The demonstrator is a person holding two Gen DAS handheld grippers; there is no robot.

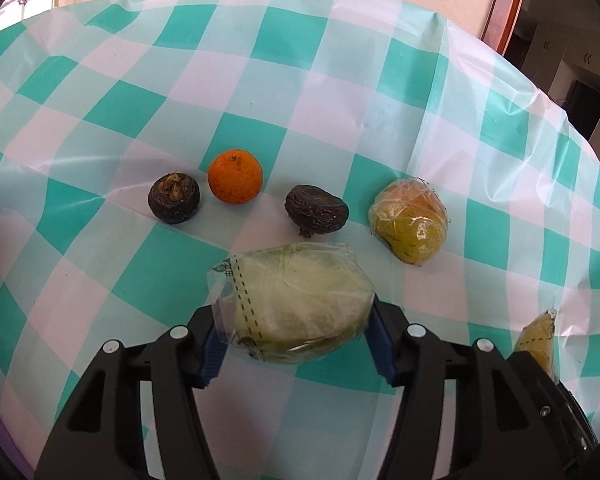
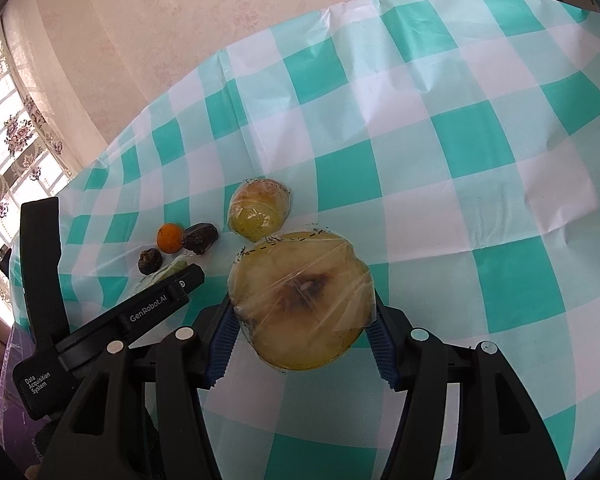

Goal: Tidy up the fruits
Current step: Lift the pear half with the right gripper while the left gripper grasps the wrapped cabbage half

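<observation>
On the checked plastic tablecloth (image 1: 308,92) the fruits sit in a row. Farthest left is a small dark wrinkly fruit (image 1: 174,199), round and rough. Just beside it is an orange (image 1: 235,176), bumpy and firm; it should be easy to pinch at its sides. Next comes another dark wrinkly fruit (image 1: 317,209), lying tipped over. Then a yellow pear-like fruit in clear wrap (image 1: 409,222), shiny and likely slippery.

Nearer, the left gripper (image 1: 294,338) has its blue ridged pads on both sides of a pale green wrapped fruit (image 1: 296,304). It grasps the fruit across its wide middle. The film is loose and crinkly, so it may slide; a soft squeeze looks best.

The right gripper (image 2: 302,346) grasps a wrapped yellow half fruit (image 2: 300,300), cut face up, with a brown mushy middle. It looks soft and easy to bruise. Holding it by the firm outer edge seems safest.
</observation>
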